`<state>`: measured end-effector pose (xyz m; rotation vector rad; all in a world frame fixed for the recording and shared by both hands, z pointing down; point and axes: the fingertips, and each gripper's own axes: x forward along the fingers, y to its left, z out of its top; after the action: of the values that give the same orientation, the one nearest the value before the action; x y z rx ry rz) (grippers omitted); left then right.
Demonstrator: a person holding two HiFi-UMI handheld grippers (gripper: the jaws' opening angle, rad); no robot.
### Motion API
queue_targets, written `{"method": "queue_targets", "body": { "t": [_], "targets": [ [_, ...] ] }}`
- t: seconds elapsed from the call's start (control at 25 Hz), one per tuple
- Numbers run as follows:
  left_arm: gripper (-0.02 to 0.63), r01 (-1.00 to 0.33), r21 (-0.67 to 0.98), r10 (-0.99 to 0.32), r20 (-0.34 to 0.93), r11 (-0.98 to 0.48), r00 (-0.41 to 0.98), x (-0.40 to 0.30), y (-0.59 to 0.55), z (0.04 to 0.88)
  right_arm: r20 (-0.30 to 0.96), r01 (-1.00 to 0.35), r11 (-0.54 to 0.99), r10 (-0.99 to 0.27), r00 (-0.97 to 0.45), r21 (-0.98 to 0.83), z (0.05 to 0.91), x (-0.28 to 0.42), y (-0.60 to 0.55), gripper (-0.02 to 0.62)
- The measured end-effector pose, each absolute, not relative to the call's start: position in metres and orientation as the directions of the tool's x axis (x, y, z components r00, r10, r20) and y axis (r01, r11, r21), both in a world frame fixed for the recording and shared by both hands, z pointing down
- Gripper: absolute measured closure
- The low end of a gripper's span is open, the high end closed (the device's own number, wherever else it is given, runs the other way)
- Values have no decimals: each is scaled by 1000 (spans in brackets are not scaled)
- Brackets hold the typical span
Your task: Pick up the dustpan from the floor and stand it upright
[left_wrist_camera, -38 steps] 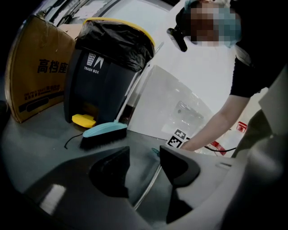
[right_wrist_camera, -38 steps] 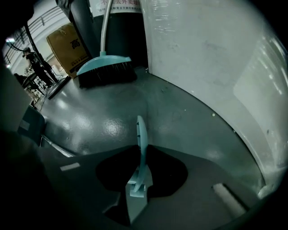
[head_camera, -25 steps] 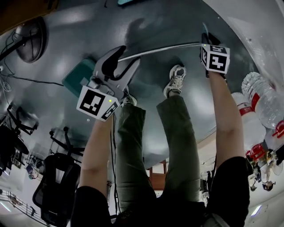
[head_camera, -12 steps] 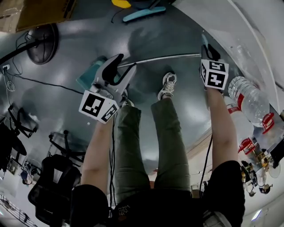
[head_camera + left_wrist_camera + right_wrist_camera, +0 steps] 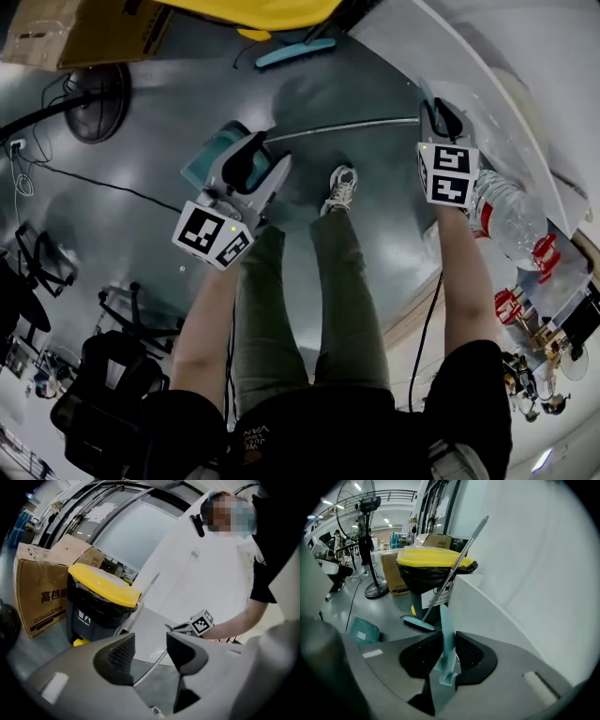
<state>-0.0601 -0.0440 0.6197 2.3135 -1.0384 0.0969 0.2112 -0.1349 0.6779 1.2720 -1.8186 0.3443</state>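
Note:
The dustpan has a teal pan [image 5: 208, 159] [image 5: 363, 631] resting on the grey floor and a long metal rod [image 5: 347, 127] ending in a teal grip [image 5: 446, 639]. My right gripper [image 5: 433, 98] [image 5: 446, 651] is shut on that teal grip, which stands between its pads; its jaws have just been opening a little. My left gripper [image 5: 262, 155] [image 5: 150, 651] hovers open over the pan end. The rod [image 5: 150, 667] shows in the gap of its jaws, untouched by the pads.
A black bin with a yellow lid [image 5: 101, 585] [image 5: 433, 562] stands ahead, with a teal broom [image 5: 417, 622] leaning on it. Beside it are a cardboard box [image 5: 42, 597] and a floor fan [image 5: 94, 89]. A white table [image 5: 441, 56] and bottles [image 5: 511, 216] lie at right.
Both grippers have risen. The right one has lifted the grip end of the dustpan's rod; the pan end stays low by the left gripper.

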Motion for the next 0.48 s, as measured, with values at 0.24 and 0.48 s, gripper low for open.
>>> {"method": "queue_targets", "body": {
  "t": [0.24,0.48],
  "targets": [
    [379,-693,495,-663,273,-524,697,-49,-48,598,738,-819,483,-665,-115,308,632,211,-154,514],
    [379,-692,500,-665,271,-521,696,-44,-50,585,705,-761,520,-699,-119,387,596,215,-172,514]
  ]
}}
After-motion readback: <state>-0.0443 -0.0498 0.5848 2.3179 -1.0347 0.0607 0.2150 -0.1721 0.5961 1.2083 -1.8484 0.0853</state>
